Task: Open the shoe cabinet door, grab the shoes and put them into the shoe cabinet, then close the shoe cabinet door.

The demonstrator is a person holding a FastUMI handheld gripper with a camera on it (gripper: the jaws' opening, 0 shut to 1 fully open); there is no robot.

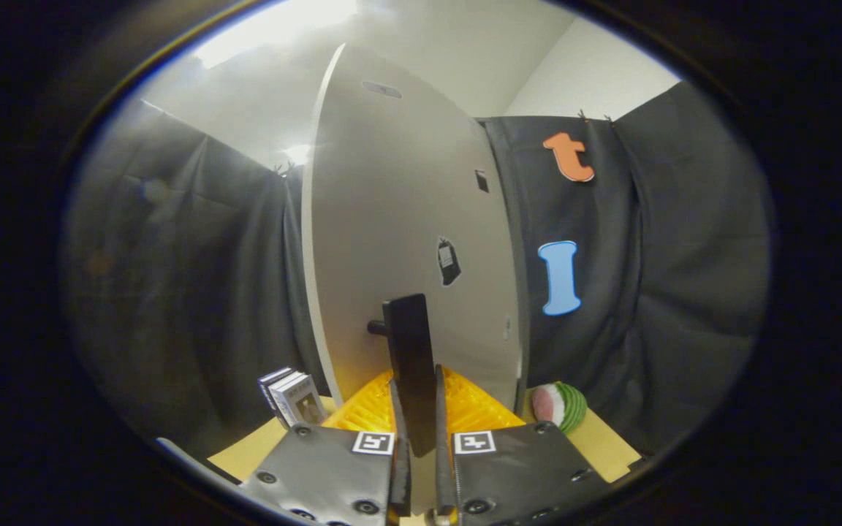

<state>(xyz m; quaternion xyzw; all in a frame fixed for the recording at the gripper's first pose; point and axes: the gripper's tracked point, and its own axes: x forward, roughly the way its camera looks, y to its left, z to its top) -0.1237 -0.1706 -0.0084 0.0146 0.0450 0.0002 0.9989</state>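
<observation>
Gripper (419,431) fingers clamped on the black door handle (409,358) of the white cabinet door (399,219) (frame centre, ajar).

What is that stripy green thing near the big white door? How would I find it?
Start at the tall white cabinet door, whose dark handle sits between the gripper fingers. Look past the door's right edge, down on the tan table. The round toy has green stripes and a pink-white face, unlike the boxes opposite.

Overhead glare, dim blurred fisheye edges

Dark cloth walls (684,292); white ceiling (465,44); tan table (604,438).
</observation>
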